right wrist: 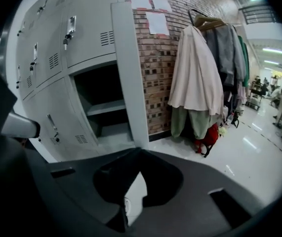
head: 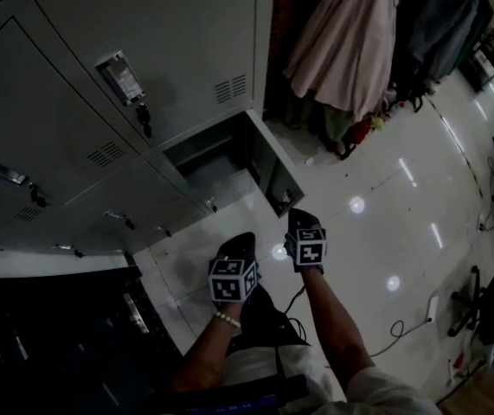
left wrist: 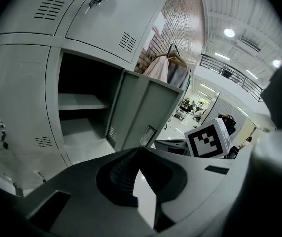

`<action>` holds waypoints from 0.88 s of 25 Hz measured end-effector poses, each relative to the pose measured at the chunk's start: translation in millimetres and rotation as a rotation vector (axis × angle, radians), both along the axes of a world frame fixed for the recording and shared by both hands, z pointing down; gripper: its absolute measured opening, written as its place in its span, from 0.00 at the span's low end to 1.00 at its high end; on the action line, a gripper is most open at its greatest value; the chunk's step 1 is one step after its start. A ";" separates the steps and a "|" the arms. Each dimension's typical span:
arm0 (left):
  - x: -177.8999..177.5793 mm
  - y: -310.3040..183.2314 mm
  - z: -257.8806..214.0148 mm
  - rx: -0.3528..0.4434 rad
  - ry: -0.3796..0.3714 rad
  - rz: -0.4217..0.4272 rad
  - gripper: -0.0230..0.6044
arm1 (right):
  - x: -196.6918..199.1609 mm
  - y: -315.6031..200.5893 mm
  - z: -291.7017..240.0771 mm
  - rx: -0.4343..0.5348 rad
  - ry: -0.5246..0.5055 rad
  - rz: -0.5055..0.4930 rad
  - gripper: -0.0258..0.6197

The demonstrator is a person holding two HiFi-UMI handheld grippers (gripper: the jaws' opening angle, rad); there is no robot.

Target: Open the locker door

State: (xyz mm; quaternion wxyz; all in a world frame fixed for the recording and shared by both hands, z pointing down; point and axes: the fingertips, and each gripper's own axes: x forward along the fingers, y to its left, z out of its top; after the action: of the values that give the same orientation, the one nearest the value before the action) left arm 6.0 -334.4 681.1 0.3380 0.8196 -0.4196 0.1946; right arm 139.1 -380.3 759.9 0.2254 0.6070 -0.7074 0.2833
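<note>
The grey locker bank [head: 99, 137] fills the left of the head view. Its bottom right compartment [head: 216, 158] stands open, with its door [head: 277, 175] swung out to the right over the floor. The left gripper view shows the same open compartment [left wrist: 81, 107], with a shelf inside, and the door [left wrist: 143, 112]. The other doors are closed, with keys hanging in their locks. My left gripper [head: 243, 239] and right gripper [head: 298, 216] hang side by side above the floor, short of the door and touching nothing. Both are shut and empty, fingertips together [left wrist: 140, 149] [right wrist: 140, 149].
Coats [head: 350, 33] hang on a rack against a brick wall [right wrist: 155, 58] just right of the lockers. A dark cabinet [head: 56, 344] stands at the lower left. An office chair base [head: 489, 305] and a cable [head: 402, 331] lie on the glossy tiled floor at right.
</note>
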 end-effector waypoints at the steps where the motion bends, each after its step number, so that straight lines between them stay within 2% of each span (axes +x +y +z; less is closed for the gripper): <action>1: 1.3 -0.1 -0.5 0.000 0.000 0.003 0.03 | 7.1 -1.6 0.3 -0.002 -0.001 0.011 0.05; 13: -5.3 -2.1 -0.4 -0.005 -0.002 0.001 0.03 | 67.8 -27.6 3.6 -0.031 0.049 0.078 0.05; 22: -22.5 -1.1 3.8 -0.013 -0.010 -0.020 0.03 | 94.7 -44.3 10.5 -0.058 0.073 0.092 0.05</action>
State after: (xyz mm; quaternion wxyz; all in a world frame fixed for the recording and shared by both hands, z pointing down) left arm -16.4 -335.5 684.9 0.3430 0.8123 -0.4281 0.1980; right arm 233.8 -424.5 770.5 0.2552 0.6421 -0.6616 0.2912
